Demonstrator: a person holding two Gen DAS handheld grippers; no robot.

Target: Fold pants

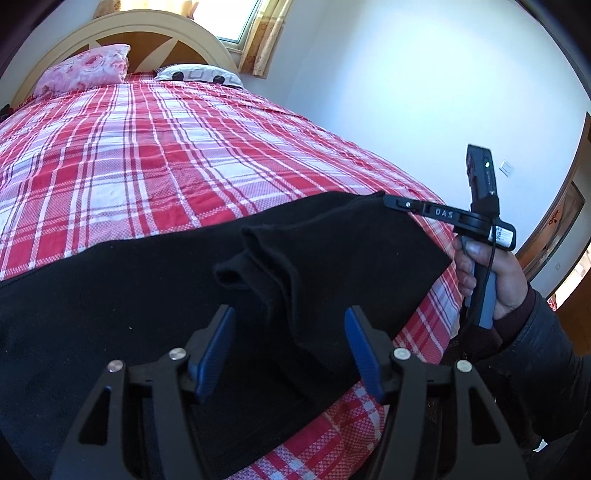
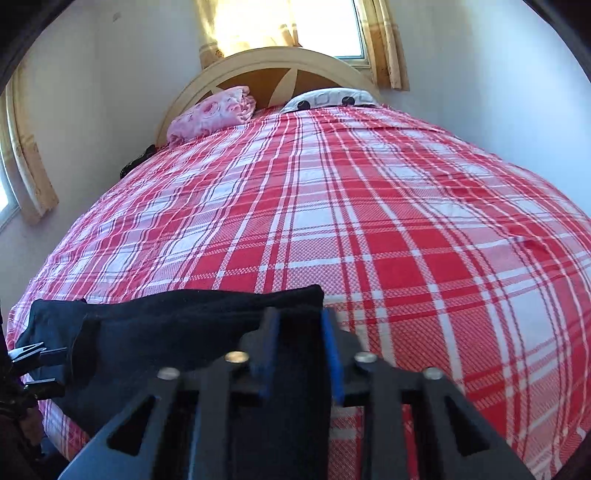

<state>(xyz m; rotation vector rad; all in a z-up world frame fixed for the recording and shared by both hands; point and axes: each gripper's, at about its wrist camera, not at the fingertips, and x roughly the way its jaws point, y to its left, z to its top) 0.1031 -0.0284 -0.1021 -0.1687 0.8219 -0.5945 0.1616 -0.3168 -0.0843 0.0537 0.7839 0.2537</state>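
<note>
Black pants [image 1: 147, 295] lie across the near edge of a bed [image 1: 166, 147] covered in a red-and-white plaid sheet, with a bunched fold of cloth standing up near the middle of the garment. The left hand-held gripper [image 1: 290, 347] hangs just above the dark fabric with its blue pads [image 1: 214, 350] spread wide apart and nothing between them. To the right in the left wrist view, the right hand-held gripper [image 1: 397, 202] reaches in from the bed's right side, its black tip meeting the far right corner of the pants; a bare hand [image 1: 495, 280] in a dark sleeve grips its blue handle.

From the right wrist view, the right hand-held gripper [image 2: 299, 350] has its blue pads [image 2: 330, 354] drawn close together on the right end of the pants [image 2: 166, 325], pinching the cloth. The garment stretches away to the left along the near edge of the bed [image 2: 369, 221], where the black frame of the left hand-held gripper [image 2: 31, 352] shows at the picture's left margin.

At the far end of the bed, a pink floral pillow [image 1: 85, 70] lies on the left and a white pillow with black spots [image 1: 199, 75] on the right, both against a rounded cream headboard [image 1: 147, 33]. A curtained window [image 2: 295, 26] glows behind it.
</note>
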